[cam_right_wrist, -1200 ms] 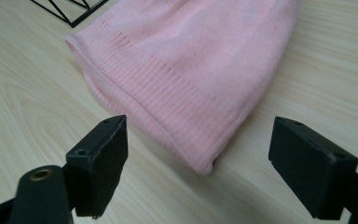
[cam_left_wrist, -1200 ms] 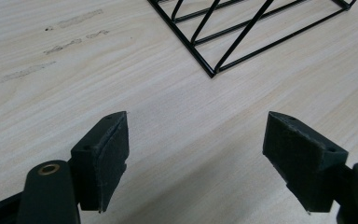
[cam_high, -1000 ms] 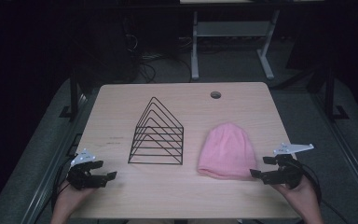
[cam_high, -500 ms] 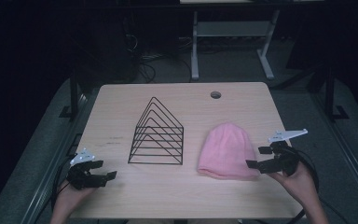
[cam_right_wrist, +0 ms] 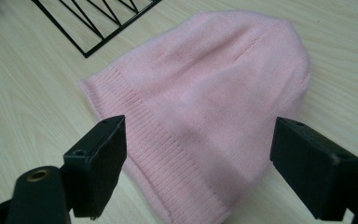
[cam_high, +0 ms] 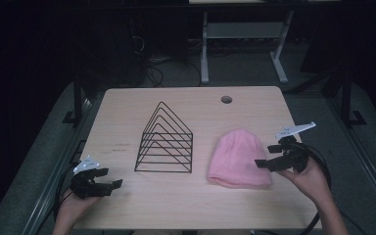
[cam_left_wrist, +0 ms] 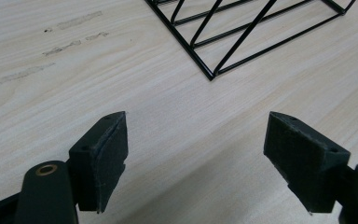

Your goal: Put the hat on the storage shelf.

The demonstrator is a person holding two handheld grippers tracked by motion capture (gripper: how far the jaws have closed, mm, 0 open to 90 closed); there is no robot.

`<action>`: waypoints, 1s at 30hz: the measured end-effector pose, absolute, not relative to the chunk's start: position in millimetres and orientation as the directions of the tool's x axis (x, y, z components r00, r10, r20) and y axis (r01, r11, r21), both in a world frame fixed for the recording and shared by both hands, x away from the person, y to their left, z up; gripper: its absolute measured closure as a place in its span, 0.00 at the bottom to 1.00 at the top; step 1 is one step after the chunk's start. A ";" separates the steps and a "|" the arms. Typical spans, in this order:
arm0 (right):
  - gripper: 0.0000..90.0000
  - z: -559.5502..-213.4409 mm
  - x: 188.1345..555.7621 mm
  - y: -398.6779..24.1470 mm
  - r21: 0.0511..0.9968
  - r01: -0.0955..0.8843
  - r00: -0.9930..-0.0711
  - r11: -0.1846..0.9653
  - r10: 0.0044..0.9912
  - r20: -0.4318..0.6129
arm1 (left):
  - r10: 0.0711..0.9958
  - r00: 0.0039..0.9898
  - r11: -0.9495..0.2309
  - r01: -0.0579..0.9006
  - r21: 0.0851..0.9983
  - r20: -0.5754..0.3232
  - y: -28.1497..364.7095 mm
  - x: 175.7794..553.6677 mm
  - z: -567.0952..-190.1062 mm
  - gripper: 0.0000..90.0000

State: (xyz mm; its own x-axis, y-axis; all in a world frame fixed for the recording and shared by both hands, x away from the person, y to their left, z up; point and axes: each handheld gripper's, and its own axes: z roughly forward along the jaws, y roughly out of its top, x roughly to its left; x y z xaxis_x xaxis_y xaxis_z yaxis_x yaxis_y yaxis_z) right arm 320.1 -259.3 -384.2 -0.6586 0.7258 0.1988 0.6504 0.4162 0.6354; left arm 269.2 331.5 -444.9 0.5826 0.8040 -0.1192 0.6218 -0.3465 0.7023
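The left gripper (cam_high: pixel 108 185) sits low at the frame's lower left, jaws spread wide, hand behind it. The right gripper (cam_high: pixel 263 158), at right of centre, is raised, jaws likewise gaping.

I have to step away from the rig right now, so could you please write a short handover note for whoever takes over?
Left gripper: open, holding nothing, low over the table's near left corner, short of the black wire rack.
Right gripper: open, holding nothing, at the right edge of the pink beanie, jaws spread on either side of its ribbed band.
Things: the beanie lies flat on the table right of the rack; the rack stands at mid-table, apart from the beanie.
Done: approach to the beanie only.
Left: nothing is gripped yet; closing on the beanie looks like the likely next step.
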 end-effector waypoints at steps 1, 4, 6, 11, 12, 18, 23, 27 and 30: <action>0.20 -383.7 321.5 -259.0 0.634 0.648 -0.662 0.423 0.724 0.193 | 0.804 0.583 -0.346 0.622 0.703 -0.119 331.5 269.1 -444.8 0.24; 0.20 -380.4 327.3 -257.5 0.626 0.650 -0.663 0.429 0.724 0.192 | 0.803 0.583 -0.344 0.621 0.704 -0.121 330.1 269.0 -445.1 0.24; 0.20 -379.9 328.3 -257.4 0.626 0.651 -0.664 0.429 0.722 0.195 | 0.801 0.586 -0.350 0.620 0.702 -0.118 329.9 269.1 -444.9 0.24; 0.20 -377.5 336.1 -255.6 0.616 0.654 -0.665 0.440 0.722 0.191 | 0.802 0.586 -0.350 0.620 0.702 -0.118 329.7 269.0 -444.9 0.24; 0.20 -376.8 337.7 -255.3 0.613 0.654 -0.667 0.443 0.721 0.191 | 0.802 0.585 -0.347 0.620 0.703 -0.120 329.9 268.7 -444.9 0.24; 0.20 -375.1 347.3 -252.5 0.597 0.659 -0.668 0.457 0.721 0.184 | 0.802 0.585 -0.346 0.620 0.704 -0.121 330.0 268.7 -444.7 0.24; 0.20 -374.6 359.8 -249.2 0.587 0.661 -0.671 0.467 0.719 0.183 | 0.805 0.580 -0.339 0.621 0.707 -0.123 332.1 269.4 -445.2 0.24; 0.20 -376.7 367.0 -247.5 0.579 0.665 -0.671 0.471 0.718 0.187 | 0.803 0.585 -0.345 0.617 0.707 -0.118 332.5 270.7 -445.1 0.24; 0.20 -377.2 370.3 -247.1 0.577 0.668 -0.670 0.470 0.718 0.191 | 0.801 0.586 -0.347 0.620 0.704 -0.122 332.0 270.9 -445.3 0.24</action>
State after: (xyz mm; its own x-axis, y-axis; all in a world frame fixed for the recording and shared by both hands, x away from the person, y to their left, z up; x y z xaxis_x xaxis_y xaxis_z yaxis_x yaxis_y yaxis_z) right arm 370.3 -247.1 -377.2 -0.6697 0.7178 0.1905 0.6680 0.4701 0.5768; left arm 270.9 332.0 -445.3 0.5865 0.8008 -0.1216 0.6197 -0.3469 0.7040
